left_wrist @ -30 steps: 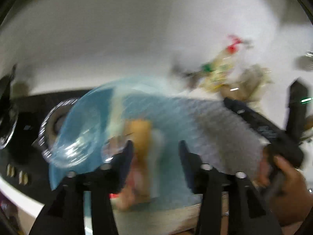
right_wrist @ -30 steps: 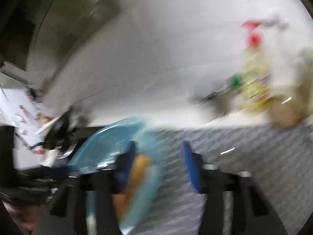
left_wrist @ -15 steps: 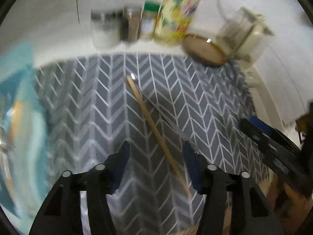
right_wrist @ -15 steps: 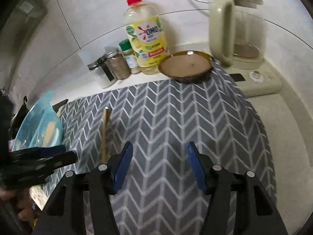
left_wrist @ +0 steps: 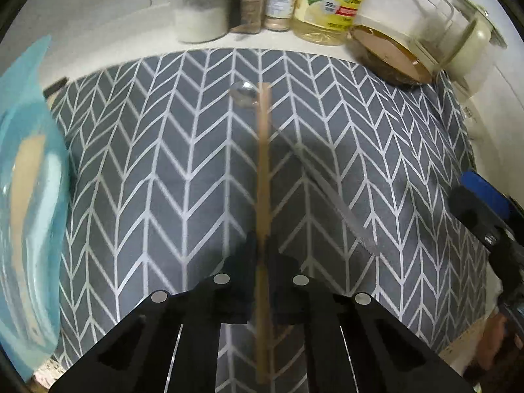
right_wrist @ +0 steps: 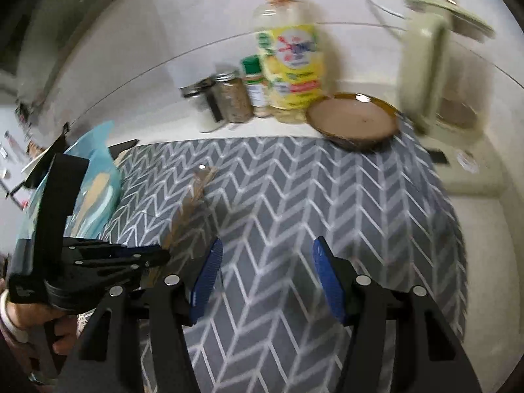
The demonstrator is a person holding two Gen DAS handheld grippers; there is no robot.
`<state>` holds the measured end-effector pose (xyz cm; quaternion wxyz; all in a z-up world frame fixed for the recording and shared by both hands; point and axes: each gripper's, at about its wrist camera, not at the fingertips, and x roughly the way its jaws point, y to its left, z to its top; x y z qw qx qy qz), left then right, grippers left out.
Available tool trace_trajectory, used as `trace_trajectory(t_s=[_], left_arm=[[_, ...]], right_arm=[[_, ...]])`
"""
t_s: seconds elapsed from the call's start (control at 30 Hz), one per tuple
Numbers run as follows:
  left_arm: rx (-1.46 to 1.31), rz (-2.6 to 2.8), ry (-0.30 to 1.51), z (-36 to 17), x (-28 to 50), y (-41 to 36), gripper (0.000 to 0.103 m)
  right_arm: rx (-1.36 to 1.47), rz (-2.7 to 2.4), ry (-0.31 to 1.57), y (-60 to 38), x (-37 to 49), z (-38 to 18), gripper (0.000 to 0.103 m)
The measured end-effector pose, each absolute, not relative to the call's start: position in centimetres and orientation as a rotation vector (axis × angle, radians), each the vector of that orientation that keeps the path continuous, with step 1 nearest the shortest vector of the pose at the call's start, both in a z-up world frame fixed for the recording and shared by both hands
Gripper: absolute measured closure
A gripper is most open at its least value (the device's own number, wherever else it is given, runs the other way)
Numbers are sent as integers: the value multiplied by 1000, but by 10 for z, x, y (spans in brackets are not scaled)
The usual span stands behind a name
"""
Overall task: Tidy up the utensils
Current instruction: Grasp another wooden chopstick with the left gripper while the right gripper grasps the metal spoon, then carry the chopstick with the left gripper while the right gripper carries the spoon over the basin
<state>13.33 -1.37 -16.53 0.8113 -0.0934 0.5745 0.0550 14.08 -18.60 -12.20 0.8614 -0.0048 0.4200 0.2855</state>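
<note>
My left gripper is shut on a long wooden utensil handle that points away over the grey chevron mat. A metal spoon lies on the mat, its handle running to the right. In the right wrist view the left gripper holds the wooden utensil at the mat's left. My right gripper is open and empty above the mat.
A blue plastic container with a wooden piece stands at the left, also in the right wrist view. Spice jars, a yellow soap bottle, a brown bowl and a kettle line the back.
My left gripper has closed on the wooden utensil, which now points straight ahead. The right gripper has moved lower and nearer the mat, still open.
</note>
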Motion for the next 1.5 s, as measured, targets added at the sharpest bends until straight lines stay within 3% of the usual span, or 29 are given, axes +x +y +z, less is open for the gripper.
trace_trajectory(t_s=[0.13,0.27,0.47,0.53,0.57,0.6,0.83,1.3,1.5], left_arm=[[-250,129,1216,-155,122,0,96],[-253,141,1187,-137,107,8,96],[-239,144,1156,-108,94,9,96],[-245,146,1142,-101,90,12,96],[-246,141,1137,-97,88,13,96],[-248,140,1128,-93,85,14,96],[-253,130,1031,-48,66,25,96],[-277,182,820,44,18,118,95],[-267,266,835,36,-3,174,95]], right_arm=[[-53,697,868,-157,158,-135,46],[-84,753,898,-127,177,-147,56],[-307,755,866,-74,176,-167,58],[-357,757,843,-68,170,-166,74],[-355,728,843,-68,169,-166,90],[-356,711,844,-69,167,-166,99],[-9,690,933,-114,167,-142,99],[176,888,647,-69,105,32,99],[229,1035,775,-16,71,32,99]])
